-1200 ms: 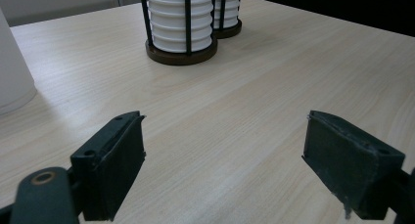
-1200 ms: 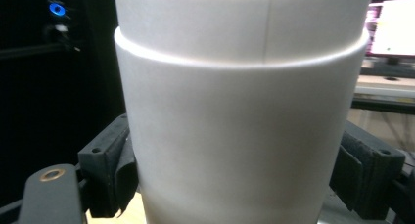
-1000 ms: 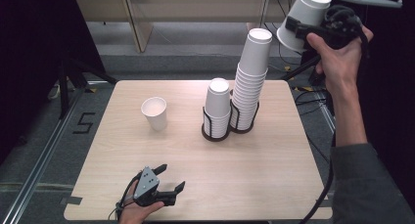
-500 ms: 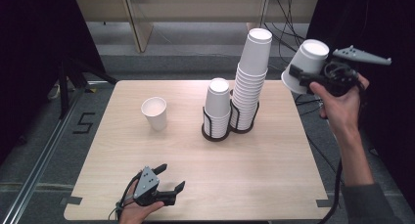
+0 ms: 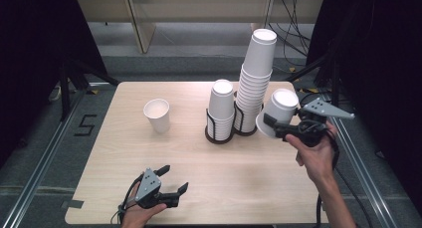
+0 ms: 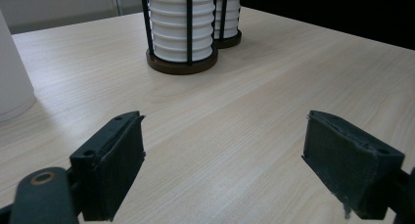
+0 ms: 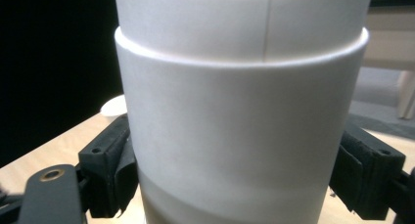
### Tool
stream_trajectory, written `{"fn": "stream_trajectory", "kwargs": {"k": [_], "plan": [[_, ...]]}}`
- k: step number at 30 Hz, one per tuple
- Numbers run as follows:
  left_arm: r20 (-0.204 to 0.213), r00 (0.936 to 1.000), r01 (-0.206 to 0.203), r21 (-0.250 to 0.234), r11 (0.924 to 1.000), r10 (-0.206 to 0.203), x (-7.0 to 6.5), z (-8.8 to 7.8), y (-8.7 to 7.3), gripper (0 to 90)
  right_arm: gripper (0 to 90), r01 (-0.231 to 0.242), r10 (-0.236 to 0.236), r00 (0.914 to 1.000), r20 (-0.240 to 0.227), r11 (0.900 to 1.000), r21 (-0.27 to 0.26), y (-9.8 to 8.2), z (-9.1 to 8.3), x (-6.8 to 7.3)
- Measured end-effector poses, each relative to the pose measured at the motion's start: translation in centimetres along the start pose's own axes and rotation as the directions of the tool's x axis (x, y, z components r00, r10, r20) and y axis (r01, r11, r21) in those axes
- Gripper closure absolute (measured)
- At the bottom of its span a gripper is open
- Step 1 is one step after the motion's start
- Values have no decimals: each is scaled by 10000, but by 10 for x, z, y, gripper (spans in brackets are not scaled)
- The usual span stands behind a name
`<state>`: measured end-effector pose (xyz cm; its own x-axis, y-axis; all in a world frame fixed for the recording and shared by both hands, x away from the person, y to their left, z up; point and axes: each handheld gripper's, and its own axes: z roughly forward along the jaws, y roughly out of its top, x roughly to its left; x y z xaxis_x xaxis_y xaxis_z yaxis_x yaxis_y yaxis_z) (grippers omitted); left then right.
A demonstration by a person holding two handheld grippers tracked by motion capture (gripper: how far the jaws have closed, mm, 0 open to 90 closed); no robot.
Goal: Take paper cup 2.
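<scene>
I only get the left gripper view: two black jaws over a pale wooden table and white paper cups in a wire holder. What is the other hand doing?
Observer: The right gripper is shut on a white paper cup, tilted, above the table's right edge.
Operator: How many holders are there?
Observer: Two wire holders; the taller cup stack rises far above the shorter stack.
Operator: And that white shape at my left?
Observer: A lone upright paper cup, standing apart on the table.

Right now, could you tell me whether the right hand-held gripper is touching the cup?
Touching: in the right gripper view, the right hand-held gripper has both jaws pressed against the white cup.
</scene>
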<state>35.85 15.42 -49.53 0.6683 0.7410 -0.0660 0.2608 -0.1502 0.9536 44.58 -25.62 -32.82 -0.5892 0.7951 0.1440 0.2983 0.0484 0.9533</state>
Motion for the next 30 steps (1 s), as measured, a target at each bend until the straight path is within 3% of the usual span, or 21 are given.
{"fn": "stream_trajectory", "kwargs": {"k": [9,13,14,16,20,25,30], "plan": [[62,10000,15,81,10000,-15,-1,0,-1,145,173,-253,286,9974,-654,9984,506,-40,26,24],[185,9998,31,-106,9999,-29,-1,0,-1,145,173,-83,158,9945,-1039,9973,728,-54,40,35],[182,9998,36,-99,9999,-34,-1,0,0,144,173,226,-154,9947,-1016,9973,700,-57,43,36],[172,9998,53,-60,10000,-52,-1,-1,0,144,173,59,55,9916,-1293,9961,877,-63,49,45],[292,9995,106,-211,9997,-100,-2,-1,0,144,173,324,-138,9835,-1804,9944,1008,-74,61,60],[757,9963,440,-403,9982,-408,-8,0,2,144,173,495,-222,9721,-2334,9925,1118,-86,72,78],[1085,9940,216,-728,9971,-136,-17,2,5,144,174,788,-405,9604,-2757,9885,1294,-94,81,92]]}}
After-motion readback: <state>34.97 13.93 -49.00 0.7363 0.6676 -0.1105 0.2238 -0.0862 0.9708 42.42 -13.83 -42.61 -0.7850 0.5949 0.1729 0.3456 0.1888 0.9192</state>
